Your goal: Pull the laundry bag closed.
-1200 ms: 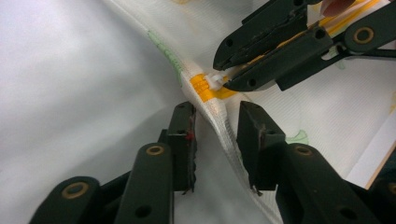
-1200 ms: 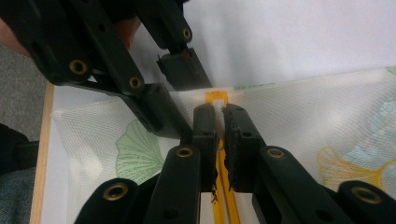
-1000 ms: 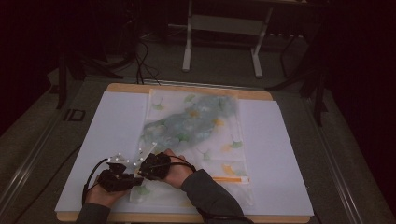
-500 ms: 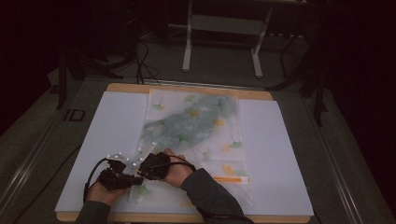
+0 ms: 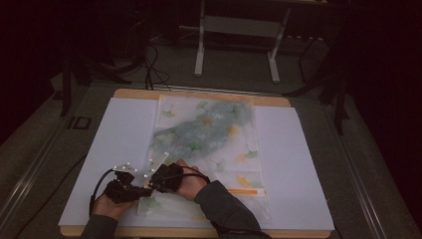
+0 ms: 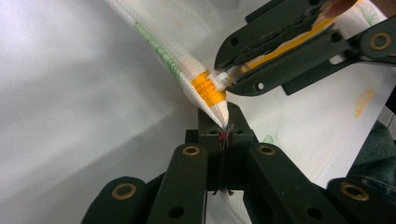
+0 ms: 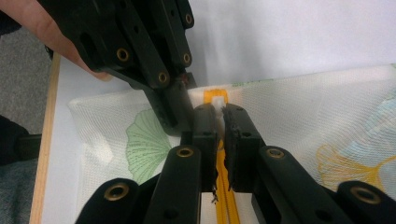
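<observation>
White-covered worktop w/ leaf-print mesh bag, dark room behind. Left gripper jaws just closed, now clamped on bag corner vs a sec ago; right gripper clamped on zip pull

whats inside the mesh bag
Through the mesh bag, a pale blue-green bundle of cloth shows, filling its far and middle part. What kind of cloth it is cannot be told, and anything beneath it is covered.
</observation>
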The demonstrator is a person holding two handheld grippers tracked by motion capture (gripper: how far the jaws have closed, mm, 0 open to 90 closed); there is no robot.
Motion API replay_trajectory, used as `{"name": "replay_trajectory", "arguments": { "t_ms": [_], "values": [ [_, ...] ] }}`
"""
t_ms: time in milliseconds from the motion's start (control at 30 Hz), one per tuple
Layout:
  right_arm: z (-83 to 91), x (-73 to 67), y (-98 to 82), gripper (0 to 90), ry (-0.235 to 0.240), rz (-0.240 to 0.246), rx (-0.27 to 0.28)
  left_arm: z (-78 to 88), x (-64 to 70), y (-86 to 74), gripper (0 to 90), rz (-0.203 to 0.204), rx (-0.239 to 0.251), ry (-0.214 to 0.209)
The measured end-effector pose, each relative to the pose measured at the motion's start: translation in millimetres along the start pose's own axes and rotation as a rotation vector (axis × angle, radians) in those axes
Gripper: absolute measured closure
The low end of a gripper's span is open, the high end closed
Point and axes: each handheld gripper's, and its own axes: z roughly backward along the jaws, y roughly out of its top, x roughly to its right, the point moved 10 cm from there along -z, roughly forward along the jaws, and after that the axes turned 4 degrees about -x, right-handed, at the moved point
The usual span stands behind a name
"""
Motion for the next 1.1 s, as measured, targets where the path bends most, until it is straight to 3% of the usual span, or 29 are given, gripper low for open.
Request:
{"name": "replay_trajectory", "arguments": {
  "t_ms": [300, 1100],
  "values": [
    [-3.1, 1.5, -3.6, 84.2, 0.005, -0.012, 0.004, 1.6, -0.4, 0.8, 88.7, -0.002, 0.016, -0.006],
    [-4.5, 7.1, -27.0, 84.2, -0.026, -0.010, -0.063, 8.8, 0.3, 3.8, 88.6, 0.000, 0.059, -0.018]
  ]
}}
